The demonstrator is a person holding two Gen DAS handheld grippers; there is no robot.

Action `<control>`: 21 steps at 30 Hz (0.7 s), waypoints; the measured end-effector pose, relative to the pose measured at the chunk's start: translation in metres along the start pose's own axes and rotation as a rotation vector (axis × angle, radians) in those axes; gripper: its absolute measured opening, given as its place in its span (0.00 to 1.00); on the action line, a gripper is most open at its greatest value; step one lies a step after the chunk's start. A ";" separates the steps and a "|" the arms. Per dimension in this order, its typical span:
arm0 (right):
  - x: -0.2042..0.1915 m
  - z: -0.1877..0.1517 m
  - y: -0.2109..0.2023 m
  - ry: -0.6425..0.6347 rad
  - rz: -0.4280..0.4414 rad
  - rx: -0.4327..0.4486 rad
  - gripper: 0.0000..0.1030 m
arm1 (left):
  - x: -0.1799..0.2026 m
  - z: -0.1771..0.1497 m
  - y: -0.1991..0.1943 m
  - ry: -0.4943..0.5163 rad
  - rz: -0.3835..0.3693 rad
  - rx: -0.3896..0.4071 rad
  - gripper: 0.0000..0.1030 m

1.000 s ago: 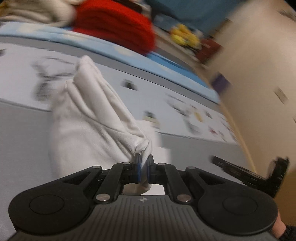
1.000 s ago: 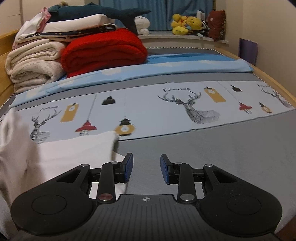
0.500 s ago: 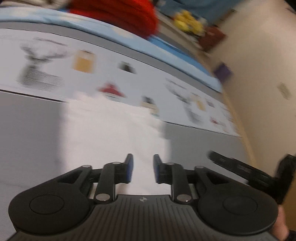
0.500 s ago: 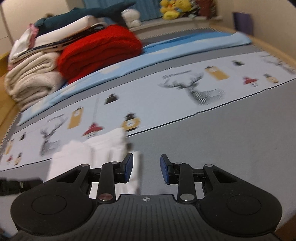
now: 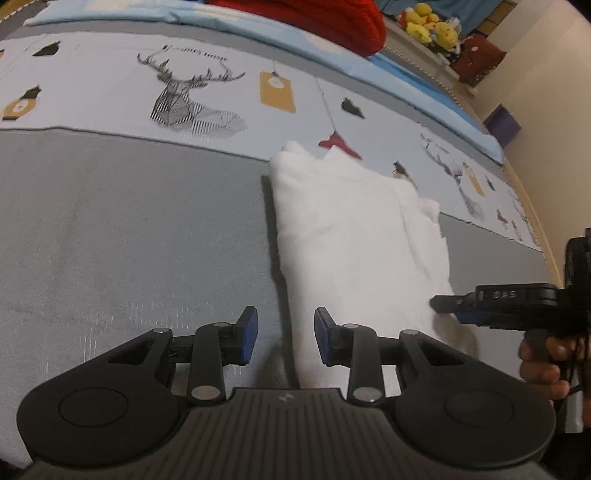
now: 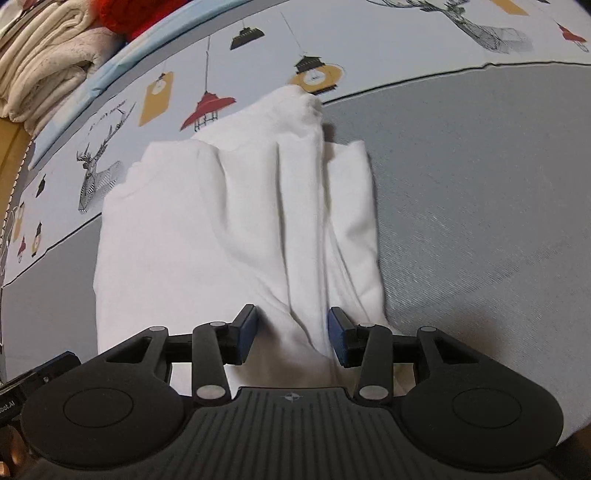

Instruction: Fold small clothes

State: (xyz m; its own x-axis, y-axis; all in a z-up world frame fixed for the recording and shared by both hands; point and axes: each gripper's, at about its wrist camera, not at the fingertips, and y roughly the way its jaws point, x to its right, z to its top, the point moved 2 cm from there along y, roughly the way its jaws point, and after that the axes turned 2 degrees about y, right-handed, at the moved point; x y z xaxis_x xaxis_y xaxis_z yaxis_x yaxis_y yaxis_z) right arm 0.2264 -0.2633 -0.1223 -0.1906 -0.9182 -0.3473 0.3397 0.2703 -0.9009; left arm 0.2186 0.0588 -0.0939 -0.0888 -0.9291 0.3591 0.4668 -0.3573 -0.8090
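Right wrist: white garment (image 6: 236,221) lies beneath parted fingers (image 6: 245,334), untouched.

One white garment (image 5: 354,236), two grippers, one red blanket (image 5: 314,18) (plus one cream blanket stack (image 6: 48,66)).

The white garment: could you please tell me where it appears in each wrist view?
Left wrist: white garment right of centre, running from the print band to the gripper.
Right wrist: white garment centre-left, ahead of the gripper.
Shared landmark: red lamp print by its far end.
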 end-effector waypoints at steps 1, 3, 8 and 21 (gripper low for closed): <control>-0.003 -0.001 0.000 -0.008 0.002 0.005 0.41 | 0.001 0.002 -0.002 0.004 -0.009 0.008 0.38; -0.009 -0.001 -0.005 -0.046 0.016 0.027 0.17 | 0.002 0.004 -0.006 0.000 -0.027 0.019 0.38; -0.013 0.003 -0.043 -0.132 0.151 0.207 0.11 | 0.014 0.008 -0.004 0.006 -0.048 0.020 0.43; 0.051 0.011 -0.062 -0.065 -0.102 0.234 0.15 | 0.055 -0.008 0.032 0.147 -0.027 -0.084 0.52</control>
State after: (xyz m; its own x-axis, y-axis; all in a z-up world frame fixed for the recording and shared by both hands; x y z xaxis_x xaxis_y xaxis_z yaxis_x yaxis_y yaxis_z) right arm 0.2059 -0.3301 -0.0812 -0.1774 -0.9560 -0.2337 0.5272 0.1082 -0.8428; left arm 0.2214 -0.0043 -0.1041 -0.2304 -0.9210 0.3142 0.3878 -0.3830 -0.8384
